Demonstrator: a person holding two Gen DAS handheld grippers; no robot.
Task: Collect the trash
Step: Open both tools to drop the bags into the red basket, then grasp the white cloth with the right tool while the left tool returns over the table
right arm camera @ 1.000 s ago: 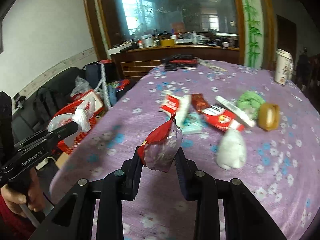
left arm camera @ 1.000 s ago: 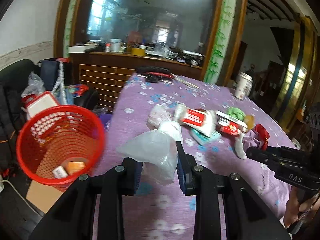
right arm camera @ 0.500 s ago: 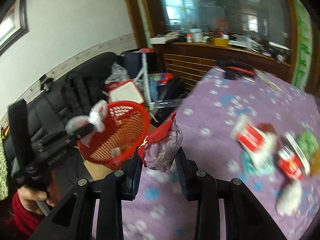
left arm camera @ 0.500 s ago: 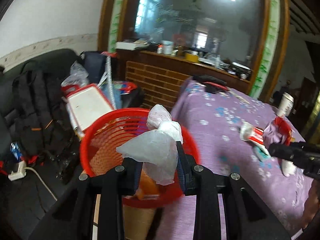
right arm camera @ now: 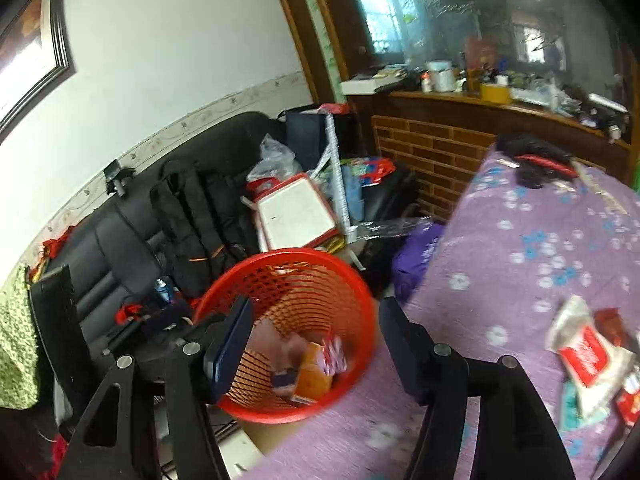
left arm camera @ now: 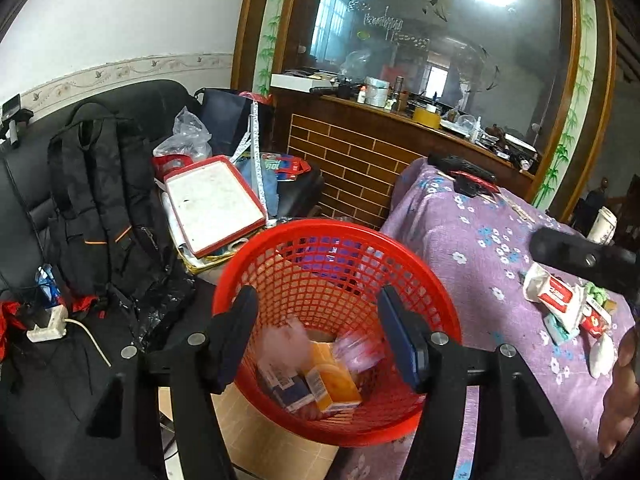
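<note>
A red mesh basket [left arm camera: 400, 256] stands on a cardboard box beside the purple table; it also shows in the right wrist view [right arm camera: 360, 292]. My left gripper [left arm camera: 320, 340] is open and empty right above the basket. My right gripper [right arm camera: 316, 344] is open and empty over the basket's near rim. Inside lie an orange box [left arm camera: 336, 380], a dark blue box [left arm camera: 288, 390], a blurred whitish bag [left arm camera: 284, 340] and a blurred red-and-clear wrapper [right arm camera: 334, 354]. More trash lies on the table: a white-and-red packet [left arm camera: 554, 296], seen also in the right wrist view [right arm camera: 588, 356].
The purple flowered table [left arm camera: 480, 248] fills the right side. A black sofa with a backpack [left arm camera: 104, 200] and a red-rimmed white tray [left arm camera: 212, 204] stand left of the basket. A paper cup [left arm camera: 604, 226] stands at the table's far edge.
Both grippers have swung from the table to the basket and opened. The whitish bag and the red-and-clear wrapper have dropped out of the jaws into the basket.
</note>
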